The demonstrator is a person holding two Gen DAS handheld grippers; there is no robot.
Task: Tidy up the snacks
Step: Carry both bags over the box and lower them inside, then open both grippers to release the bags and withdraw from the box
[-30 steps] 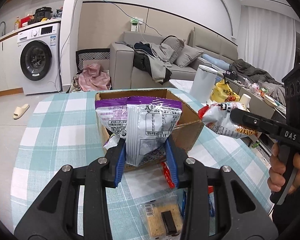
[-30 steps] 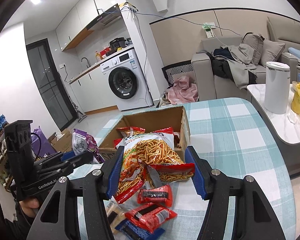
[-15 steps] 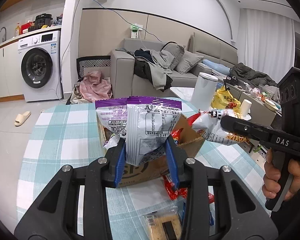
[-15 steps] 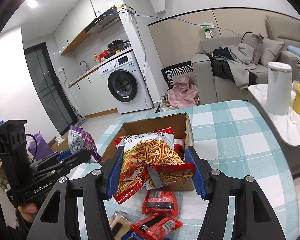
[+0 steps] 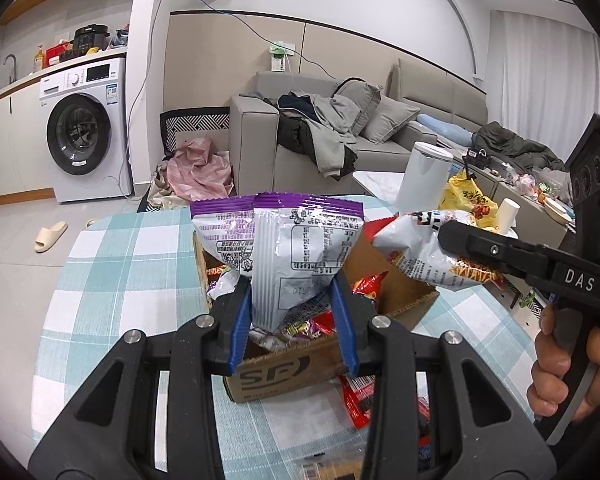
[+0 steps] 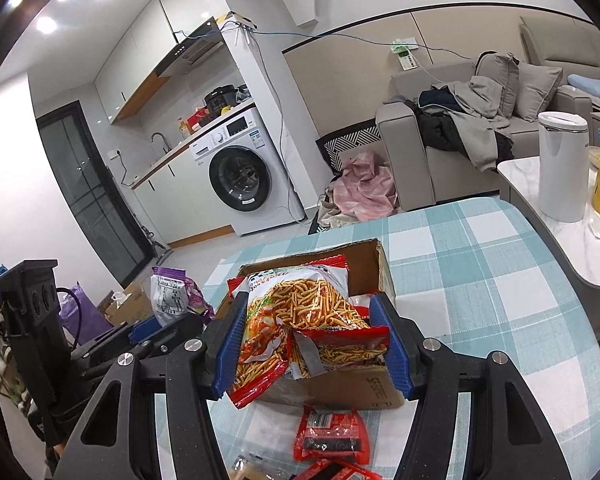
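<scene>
- The left gripper [image 5: 292,320] had its fingers clamped on the lower part of two purple-topped snack bags [image 5: 300,248], held upright above the near edge of the cardboard box [image 5: 276,372].
- The right gripper [image 6: 312,344] had its fingers closed on a red bag of fried sticks [image 6: 300,320] – a second, smaller red packet seemed pinched along with it – and that bundle hung over the box's near wall, partly above the opening.
- The box stood on the checked bench [image 5: 120,264] and already held several packets: red and multicoloured wrappers showed inside it in the left wrist view, so part of the sorting looked done.
- Neither held bag was in the box yet; both were above or just at its rim, so I judged the step in hand to be carrying them over for a drop.
- Loose snacks were left on the bench in front of the box – a red packet with a dark window [image 6: 328,436], more red wrappers beside it, and a clear-wrapped cracker pack at the bottom edge of both views.
- How full the box was could not be told, since the held bags hid most of its inside.
- My estimate: roughly midway, with two loads in the air and a handful of packets still to collect.
</scene>
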